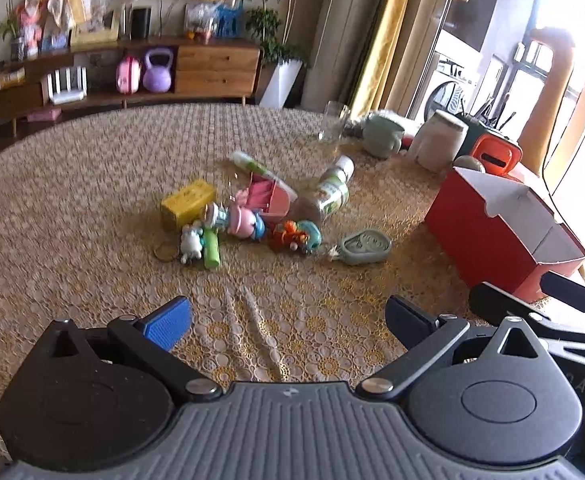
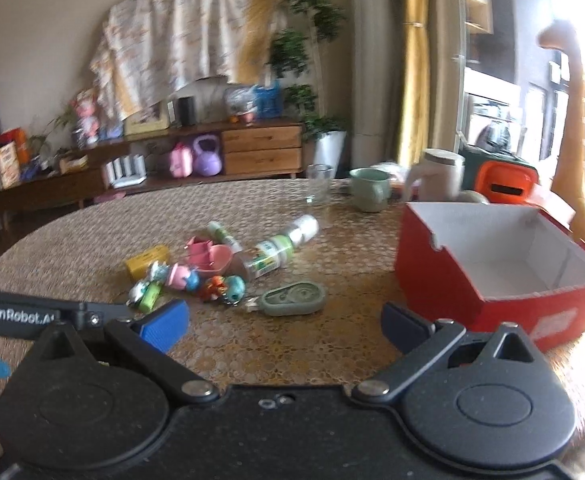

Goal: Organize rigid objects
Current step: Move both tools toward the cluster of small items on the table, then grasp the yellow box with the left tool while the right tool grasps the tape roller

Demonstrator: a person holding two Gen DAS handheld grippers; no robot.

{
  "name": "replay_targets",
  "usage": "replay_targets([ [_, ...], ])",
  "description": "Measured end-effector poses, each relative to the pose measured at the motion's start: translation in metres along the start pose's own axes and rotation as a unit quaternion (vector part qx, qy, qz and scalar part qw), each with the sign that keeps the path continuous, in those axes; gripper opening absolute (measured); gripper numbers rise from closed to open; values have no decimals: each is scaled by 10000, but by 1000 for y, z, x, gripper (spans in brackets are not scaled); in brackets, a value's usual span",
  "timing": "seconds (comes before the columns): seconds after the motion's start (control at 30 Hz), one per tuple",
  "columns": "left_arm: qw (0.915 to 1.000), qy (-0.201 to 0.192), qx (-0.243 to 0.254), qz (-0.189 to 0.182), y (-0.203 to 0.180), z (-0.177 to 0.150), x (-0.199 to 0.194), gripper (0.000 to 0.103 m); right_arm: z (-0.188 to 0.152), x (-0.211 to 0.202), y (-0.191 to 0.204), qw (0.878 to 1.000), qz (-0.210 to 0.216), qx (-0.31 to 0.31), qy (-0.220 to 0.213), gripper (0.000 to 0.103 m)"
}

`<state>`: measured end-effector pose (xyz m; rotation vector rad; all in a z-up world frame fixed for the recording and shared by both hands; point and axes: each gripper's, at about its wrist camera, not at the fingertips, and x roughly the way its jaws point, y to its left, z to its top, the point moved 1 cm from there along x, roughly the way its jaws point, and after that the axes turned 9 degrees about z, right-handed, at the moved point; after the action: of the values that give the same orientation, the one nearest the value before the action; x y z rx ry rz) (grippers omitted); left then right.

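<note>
A heap of small things lies mid-table: a yellow box [image 1: 187,202] [image 2: 147,266], a pink dish [image 1: 269,197] [image 2: 209,261], small toy figures [image 1: 244,222] [image 2: 182,276], a green tube [image 1: 211,251], two small bottles [image 1: 334,190] [image 2: 280,250] and a grey-green tape dispenser [image 1: 364,246] [image 2: 294,299]. An open red box [image 1: 500,236] [image 2: 492,264] with a white inside stands to the right. My left gripper [image 1: 288,318] is open, short of the heap, holding nothing. My right gripper [image 2: 286,320] is open too, just before the tape dispenser and left of the red box.
At the table's far right stand a clear glass [image 1: 333,122] [image 2: 318,188], a green mug [image 1: 382,136] [image 2: 370,190], a white jug [image 1: 438,140] [image 2: 438,178] and an orange container [image 1: 496,154] [image 2: 506,182]. A lace cloth [image 1: 72,208] covers the round table. A wooden sideboard [image 1: 216,66] stands behind.
</note>
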<state>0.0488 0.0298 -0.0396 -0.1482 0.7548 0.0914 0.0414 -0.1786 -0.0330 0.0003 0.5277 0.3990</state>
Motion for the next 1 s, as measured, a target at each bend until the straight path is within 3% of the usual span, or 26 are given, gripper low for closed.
replay_targets([
  [0.27,9991,-31,78,404,15,15,34,103,1,44,-6,9976,233,-558,327,101],
  [0.6,9936,-207,199,1090,52,59,93,103,5,99,-29,9926,402,-828,789,99],
  [0.83,9875,5,362,1533,74,72,138,103,1,136,-38,9898,434,-768,1118,98],
  [1.0,9865,141,479,1558,79,73,161,103,2,163,-40,9883,438,-800,1226,97],
])
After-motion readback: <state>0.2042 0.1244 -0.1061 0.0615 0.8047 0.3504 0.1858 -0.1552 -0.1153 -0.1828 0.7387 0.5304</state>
